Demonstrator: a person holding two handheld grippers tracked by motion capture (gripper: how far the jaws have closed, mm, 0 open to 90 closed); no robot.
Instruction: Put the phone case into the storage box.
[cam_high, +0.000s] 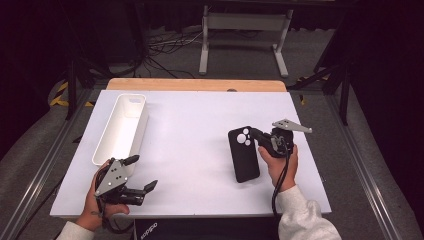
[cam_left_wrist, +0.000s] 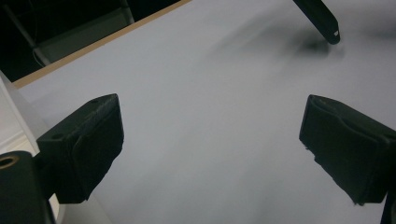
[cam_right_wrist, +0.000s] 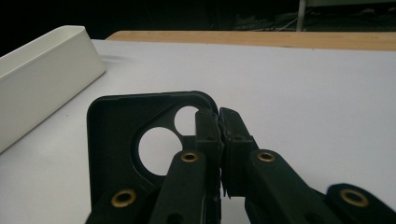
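Note:
A black phone case (cam_high: 243, 154) with round camera cut-outs is lifted at its top end off the white table (cam_high: 200, 130); its lower end points toward the table's front. My right gripper (cam_high: 253, 135) is shut on the case's upper right edge. In the right gripper view the two jaws pinch the black phone case (cam_right_wrist: 126, 140) wall beside the cut-outs, right gripper (cam_right_wrist: 219, 122) tips pressed together. My left gripper (cam_high: 141, 172) rests at the front left corner, jaws wide apart and empty; in its own view the left gripper (cam_left_wrist: 210, 140) frames bare table, with the phone case (cam_left_wrist: 322, 21) end far off.
A long white bin (cam_high: 122, 127) stands along the table's left side, just beyond the left hand; the white bin (cam_right_wrist: 42, 74) is also at the left of the right gripper view. A wooden strip (cam_high: 195, 84) edges the table's far side. Cables and a stand lie on the floor behind.

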